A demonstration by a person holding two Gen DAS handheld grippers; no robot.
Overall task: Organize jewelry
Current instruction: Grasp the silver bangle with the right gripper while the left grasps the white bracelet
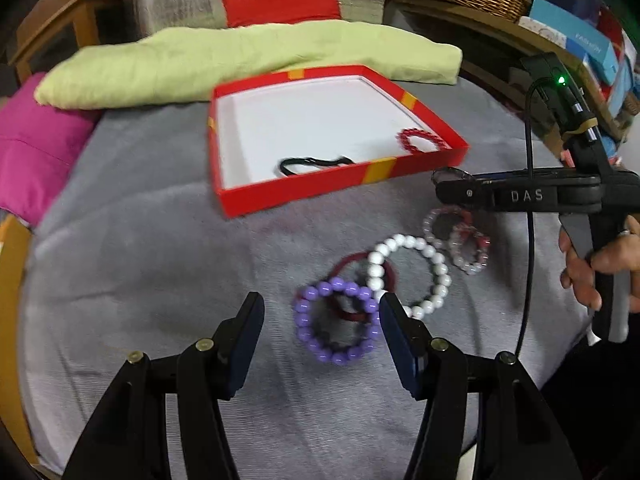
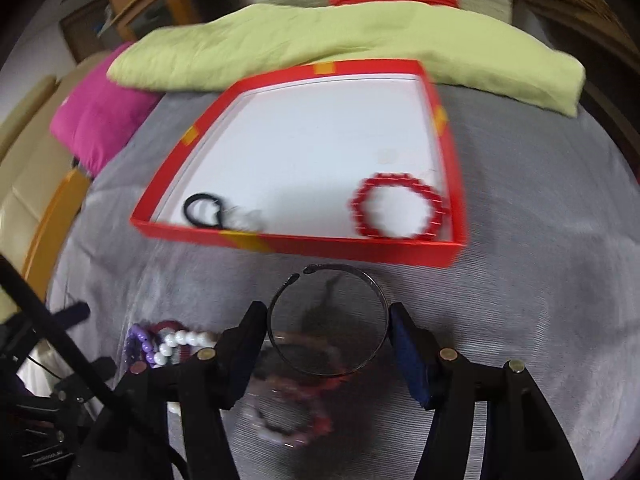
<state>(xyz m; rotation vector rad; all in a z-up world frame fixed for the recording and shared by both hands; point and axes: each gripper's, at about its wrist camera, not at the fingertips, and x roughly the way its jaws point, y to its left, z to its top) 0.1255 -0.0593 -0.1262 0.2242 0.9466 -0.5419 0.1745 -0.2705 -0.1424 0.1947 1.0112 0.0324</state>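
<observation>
Sitting between the right gripper's (image 2: 327, 322) jaws is a dark metal cuff bangle (image 2: 327, 322), an open ring held flat, its gap facing twelve o'clock toward the red box (image 2: 448, 254). The jaws flank the ring at nine and three o'clock; both pads appear to meet its rim, so I judge it pinched across its width, though blur leaves contact on the three o'clock side uncertain. The ring's plane lies across the gripper's pointing line, with the box's near wall just beyond at twelve o'clock. Inside the box a red beaded bracelet (image 2: 398, 206) rests in the near right corner and a black hair tie (image 2: 204, 210) in the near left corner. Judgement: the coming move turns on carrying the bangle forward over that near wall and releasing on the bare white floor between those two items. The left gripper (image 1: 322, 312) has its jaws spread with nothing held; a purple bead bracelet (image 1: 336, 322) lies on the grey bed cover (image 1: 140, 260) between them, toward the three o'clock jaw. A white bead bracelet (image 1: 412, 274) overlaps a dark red band (image 1: 352, 264) just beyond, at one o'clock. A pink-and-clear bracelet (image 1: 460, 244) lies further at two o'clock, beneath the right gripper. The left hand is nearer the loose pile; the right is nearer the box.
</observation>
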